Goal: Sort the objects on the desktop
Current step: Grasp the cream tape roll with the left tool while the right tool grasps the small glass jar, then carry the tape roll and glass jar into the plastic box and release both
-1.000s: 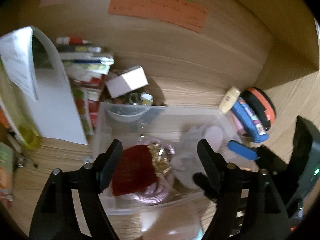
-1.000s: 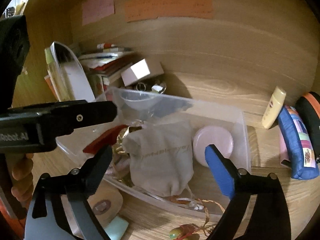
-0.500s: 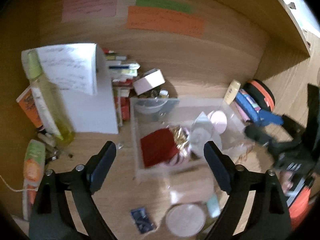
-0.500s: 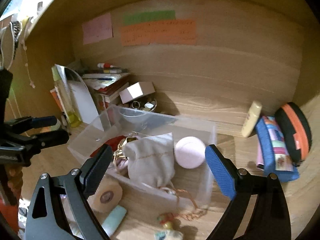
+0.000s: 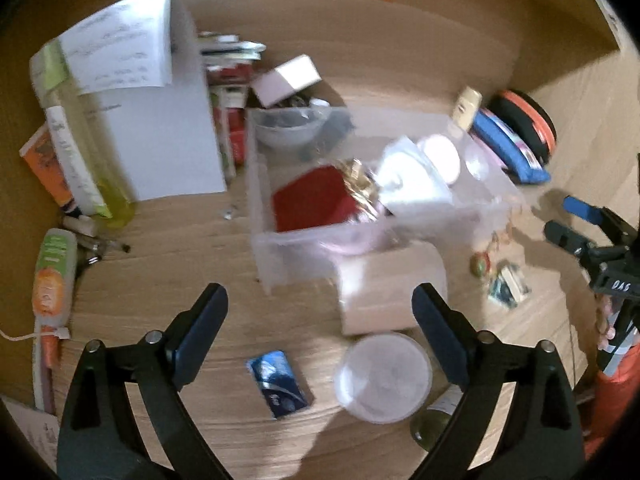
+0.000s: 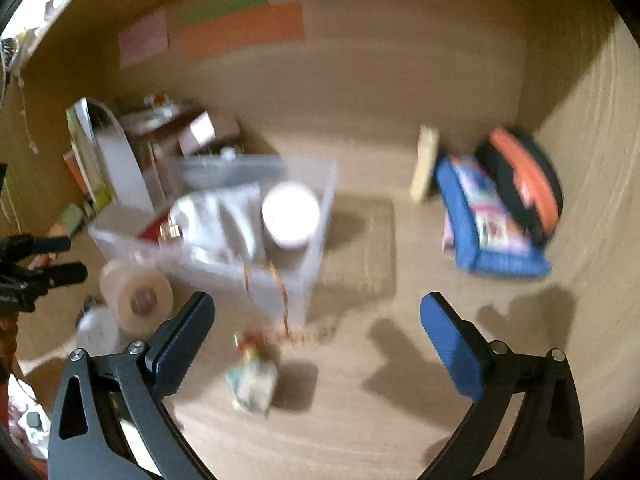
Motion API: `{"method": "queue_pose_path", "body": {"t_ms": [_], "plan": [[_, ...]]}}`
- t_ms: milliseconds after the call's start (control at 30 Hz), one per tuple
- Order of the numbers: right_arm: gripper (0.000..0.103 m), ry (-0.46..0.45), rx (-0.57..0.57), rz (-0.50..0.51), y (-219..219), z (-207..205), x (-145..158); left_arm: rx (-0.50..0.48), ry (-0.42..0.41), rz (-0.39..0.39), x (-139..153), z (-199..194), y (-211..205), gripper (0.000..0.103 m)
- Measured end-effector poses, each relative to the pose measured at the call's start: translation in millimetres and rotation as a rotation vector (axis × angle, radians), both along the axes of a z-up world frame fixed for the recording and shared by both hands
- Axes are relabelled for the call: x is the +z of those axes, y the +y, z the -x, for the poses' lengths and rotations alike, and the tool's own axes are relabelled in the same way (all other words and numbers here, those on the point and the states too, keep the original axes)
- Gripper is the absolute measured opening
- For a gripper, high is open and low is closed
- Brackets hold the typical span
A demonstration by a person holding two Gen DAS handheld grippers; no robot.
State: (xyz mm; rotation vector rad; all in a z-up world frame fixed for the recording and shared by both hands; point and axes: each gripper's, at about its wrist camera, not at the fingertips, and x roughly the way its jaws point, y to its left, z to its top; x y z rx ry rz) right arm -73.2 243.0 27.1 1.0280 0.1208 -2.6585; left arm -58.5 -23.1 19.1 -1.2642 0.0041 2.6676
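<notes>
Clear plastic bin [image 5: 280,248] sits mid-worktop, already holding stuff; I've pulled both tongs back from it, left tongs [image 5: 320,324] and right tongs [image 6: 316,332] opening wider, nothing gripped — next pick's loose clutter nearby.

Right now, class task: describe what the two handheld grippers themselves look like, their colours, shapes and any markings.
The left gripper has two black angular arms with triangular cut-outs and silver rivets, tipped with dark blue pads. The right gripper is built the same, though one pad is brighter blue. Seen from the left wrist view, its black body carries small white lettering, too blurred to read.
</notes>
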Motion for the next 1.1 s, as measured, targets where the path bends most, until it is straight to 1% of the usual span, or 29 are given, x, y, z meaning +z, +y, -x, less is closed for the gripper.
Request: {"method": "queue_pose_path", "body": {"t_ms": [133,300,400,467,500,533,567,633,667,800,833,867,900,933,967,1000,1100], "plan": [[0.101,-0.029,-0.008,-0.061,-1.6,-7.8,-21.6,-0.061,-0.026,-0.022,-7.3,2.1,17.7,0.094],[0.1,-0.048,0.055,-0.045,-10.6,-15.8,-31.9,-0.079,-0.058,-0.01,-17.7,14.2,35.1,0.094],[0.094,-0.072,0.088,-0.039,-14.1,-16.4,-35.7,-0.079,-0.09,-0.015,-24.9,20.6,39.9,0.094],[0.084,-0.1,0.11,-0.037,-15.3,-16.0,-40.8,-0.074,-0.11,-0.017,-29.8,24.2,42.1,0.094],[0.082,-0.107,0.112,-0.038,-15.9,-16.6,-42.6,-0.075,-0.119,-0.02,-31.9,26.0,42.8,0.094],[0.077,-0.121,0.112,-0.036,-15.4,-15.2,-45.3,-0.074,-0.127,-0.021,-34.1,28.3,43.8,0.094],[0.067,-0.13,0.113,-0.033,-14.5,-14.7,-47.2,-0.07,-0.13,-0.019,-35.4,29.5,44.3,0.094],[0.057,-0.158,0.115,-0.019,-12.2,-11.0,-51.7,-0.063,-0.131,-0.021,-37.3,31.9,45.2,0.094],[0.052,-0.168,0.121,-0.009,-11.5,-10.0,-53.4,-0.064,-0.134,-0.027,-37.9,32.6,46.3,0.094],[0.043,-0.182,0.143,0.028,-10.3,-8.2,-54.5,-0.062,-0.118,-0.034,-38.3,32.5,49.2,0.094],[0.039,-0.184,0.151,0.034,-10.6,-7.9,-54.7,-0.063,-0.115,-0.034,-38.7,33.1,49.2,0.093],[0.034,-0.184,0.162,0.042,-11.3,-8.2,-54.9,-0.061,-0.111,-0.035,-38.6,33.4,49.1,0.089],[0.031,-0.184,0.174,0.046,-12.5,-8.9,-54.9,-0.061,-0.111,-0.04,-38.5,33.9,48.9,0.084],[0.027,-0.182,0.182,0.046,-13.6,-9.6,-54.6,-0.06,-0.116,-0.037,-39.0,34.5,49.0,0.076],[0.024,-0.18,0.188,0.046,-14.3,-9.6,-54.5,-0.052,-0.115,-0.031,-39.3,35.3,48.4,0.072],[0.024,-0.176,0.192,0.041,-15.3,-10.4,-54.5,-0.042,-0.108,-0.028,-39.7,35.8,47.0,0.069],[0.023,-0.174,0.19,0.046,-15.0,-9.5,-54.7,-0.034,-0.11,-0.055,-39.5,36.3,43.8,0.068]]}}
